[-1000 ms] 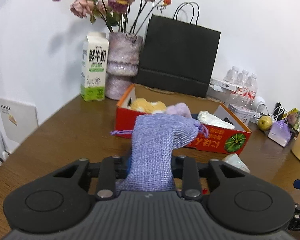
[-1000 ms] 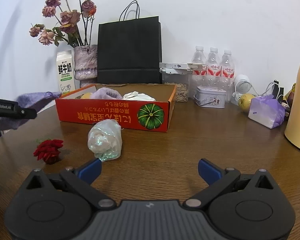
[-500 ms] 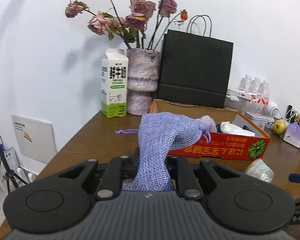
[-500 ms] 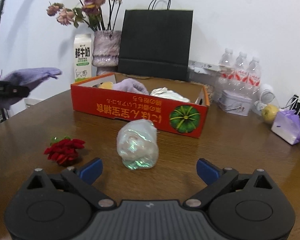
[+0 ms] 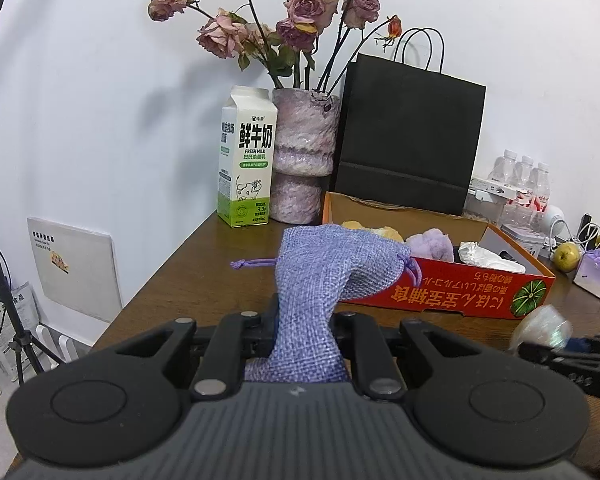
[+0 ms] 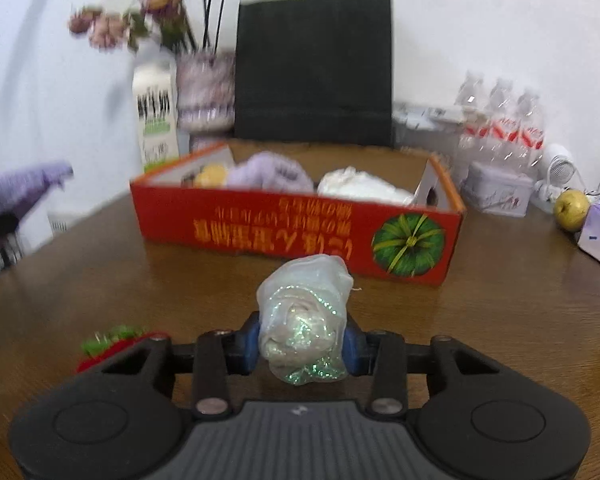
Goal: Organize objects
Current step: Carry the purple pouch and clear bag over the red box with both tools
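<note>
With our left gripper (image 5: 302,330) clamping the limp purple pouch (image 5: 332,276) above the bench, our right gripper (image 6: 300,346) pinches the soft, crushable glittery bundle (image 6: 304,320) mid-body, near the red box (image 6: 296,228).

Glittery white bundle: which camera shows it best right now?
Right wrist view: the glittery white bundle sits centred, clamped between the right gripper pads. The left wrist view catches it only blurred at the right edge, behind the purple pouch.
</note>
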`<state>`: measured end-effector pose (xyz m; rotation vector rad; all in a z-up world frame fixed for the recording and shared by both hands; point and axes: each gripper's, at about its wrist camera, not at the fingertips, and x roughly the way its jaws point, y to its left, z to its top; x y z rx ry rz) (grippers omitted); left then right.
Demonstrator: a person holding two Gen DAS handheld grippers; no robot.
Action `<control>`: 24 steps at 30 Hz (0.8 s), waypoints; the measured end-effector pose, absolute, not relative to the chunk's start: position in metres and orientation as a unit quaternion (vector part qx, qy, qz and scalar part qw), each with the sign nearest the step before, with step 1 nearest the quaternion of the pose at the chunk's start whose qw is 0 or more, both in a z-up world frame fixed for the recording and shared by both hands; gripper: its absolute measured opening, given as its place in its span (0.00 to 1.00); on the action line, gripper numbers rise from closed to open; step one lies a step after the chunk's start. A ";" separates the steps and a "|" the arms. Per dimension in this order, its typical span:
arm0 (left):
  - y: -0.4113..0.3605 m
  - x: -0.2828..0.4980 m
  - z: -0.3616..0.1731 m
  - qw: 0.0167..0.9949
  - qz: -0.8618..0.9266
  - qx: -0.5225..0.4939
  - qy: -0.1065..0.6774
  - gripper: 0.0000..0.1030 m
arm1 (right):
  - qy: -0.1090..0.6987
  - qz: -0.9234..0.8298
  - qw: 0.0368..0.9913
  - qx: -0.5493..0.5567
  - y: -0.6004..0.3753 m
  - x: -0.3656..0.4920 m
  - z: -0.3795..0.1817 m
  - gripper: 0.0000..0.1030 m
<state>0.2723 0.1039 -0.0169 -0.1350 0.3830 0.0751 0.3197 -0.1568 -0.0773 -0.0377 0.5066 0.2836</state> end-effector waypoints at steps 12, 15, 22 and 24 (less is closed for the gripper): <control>0.102 0.270 -0.017 0.980 0.037 -0.067 0.185 0.15 | 0.189 0.098 0.977 -0.022 -0.183 0.295 -0.063 0.36; 0.098 0.269 -0.016 0.981 0.037 -0.061 0.179 0.15 | 0.182 0.097 0.978 -0.021 -0.185 0.290 -0.061 0.36; 0.079 0.266 -0.013 0.984 0.047 -0.046 0.169 0.15 | 0.157 0.112 0.981 -0.017 -0.180 0.276 -0.052 0.36; 0.073 0.265 -0.010 0.984 0.040 -0.053 0.166 0.15 | 0.151 0.118 0.981 -0.019 -0.177 0.273 -0.049 0.36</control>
